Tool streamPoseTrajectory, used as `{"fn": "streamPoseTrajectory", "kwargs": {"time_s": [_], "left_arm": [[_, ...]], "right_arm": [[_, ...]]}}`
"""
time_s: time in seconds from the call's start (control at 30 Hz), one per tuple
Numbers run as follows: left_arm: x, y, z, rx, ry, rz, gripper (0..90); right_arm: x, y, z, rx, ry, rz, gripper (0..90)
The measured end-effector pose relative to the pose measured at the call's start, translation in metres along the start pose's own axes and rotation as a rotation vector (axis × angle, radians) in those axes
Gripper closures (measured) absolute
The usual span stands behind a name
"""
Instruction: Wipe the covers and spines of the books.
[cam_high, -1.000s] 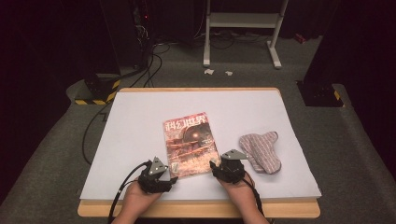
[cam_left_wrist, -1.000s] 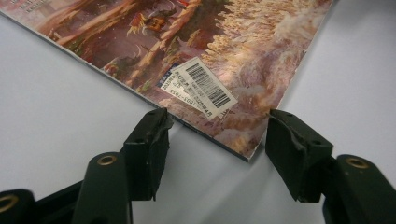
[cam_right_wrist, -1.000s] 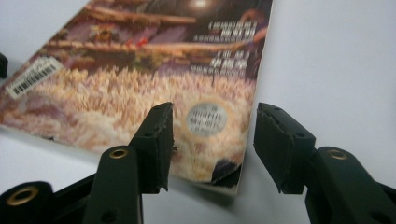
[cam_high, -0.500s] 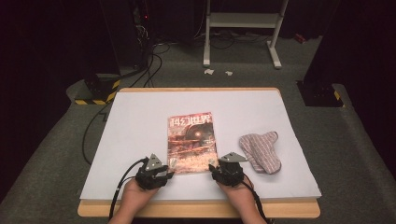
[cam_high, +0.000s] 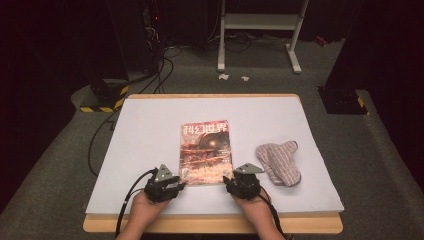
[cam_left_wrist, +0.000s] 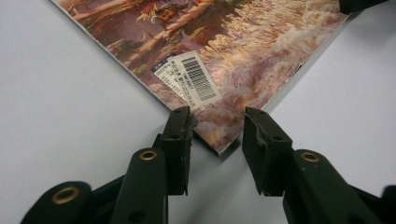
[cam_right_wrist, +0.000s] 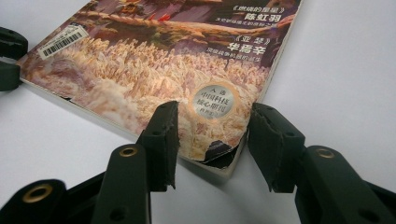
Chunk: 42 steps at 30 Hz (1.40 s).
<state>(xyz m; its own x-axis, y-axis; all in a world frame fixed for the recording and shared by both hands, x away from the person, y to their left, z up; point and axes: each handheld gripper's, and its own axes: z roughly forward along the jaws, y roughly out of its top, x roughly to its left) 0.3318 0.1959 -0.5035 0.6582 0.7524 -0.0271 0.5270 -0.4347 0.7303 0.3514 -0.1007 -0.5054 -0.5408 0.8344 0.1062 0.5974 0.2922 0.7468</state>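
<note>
- Straddling the magazine's (cam_high: 206, 152) near-left corner, the left gripper (cam_left_wrist: 217, 133) has just been closing; fingers (cam_left_wrist: 180, 140) part-open, one touching;
- right gripper (cam_right_wrist: 212, 140) brackets the near-right corner, part-open, no grip.

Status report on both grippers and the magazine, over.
Left gripper and right gripper straddle the magazine's near corners, left jaws just closing. Magazine flat on table. Striped cloth lies clear, right.
</note>
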Motion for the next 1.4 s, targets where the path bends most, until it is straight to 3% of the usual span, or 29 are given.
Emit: {"fn": "streamPoseTrajectory", "kwargs": {"time_s": [0.27, 0.37, 0.47, 0.63, 0.9, 1.07, 1.4], "left_arm": [[0.0, -0.001, -0.001, -0.007, 0.005, -0.011, 62.2], [0.002, -0.002, -0.004, -0.018, 0.024, -0.015, 52.9], [0.005, -0.004, -0.008, -0.04, 0.002, -0.029, 49.9], [0.007, -0.006, -0.015, -0.059, 0.01, -0.035, 45.8], [0.017, -0.011, -0.024, -0.093, 0.006, -0.064, 44.4], [0.021, -0.014, -0.023, -0.101, 0.043, -0.051, 41.0], [0.023, -0.014, -0.03, -0.107, 0.041, -0.073, 36.4]], "right_arm": [[-0.001, 0.001, 0.0, 0.004, 0.007, -0.01, 52.5], [-0.003, 0.002, 0.001, 0.006, 0.021, -0.005, 51.4], [-0.002, 0.002, 0.001, 0.002, 0.013, -0.013, 50.4], [-0.001, 0.003, 0.001, 0.0, 0.014, -0.023, 48.7], [-0.003, 0.009, -0.003, -0.034, 0.031, -0.034, 49.3], [-0.008, 0.013, -0.002, -0.061, 0.061, -0.021, 51.9], [-0.017, 0.015, -0.015, -0.125, 0.017, -0.043, 45.7]]}}
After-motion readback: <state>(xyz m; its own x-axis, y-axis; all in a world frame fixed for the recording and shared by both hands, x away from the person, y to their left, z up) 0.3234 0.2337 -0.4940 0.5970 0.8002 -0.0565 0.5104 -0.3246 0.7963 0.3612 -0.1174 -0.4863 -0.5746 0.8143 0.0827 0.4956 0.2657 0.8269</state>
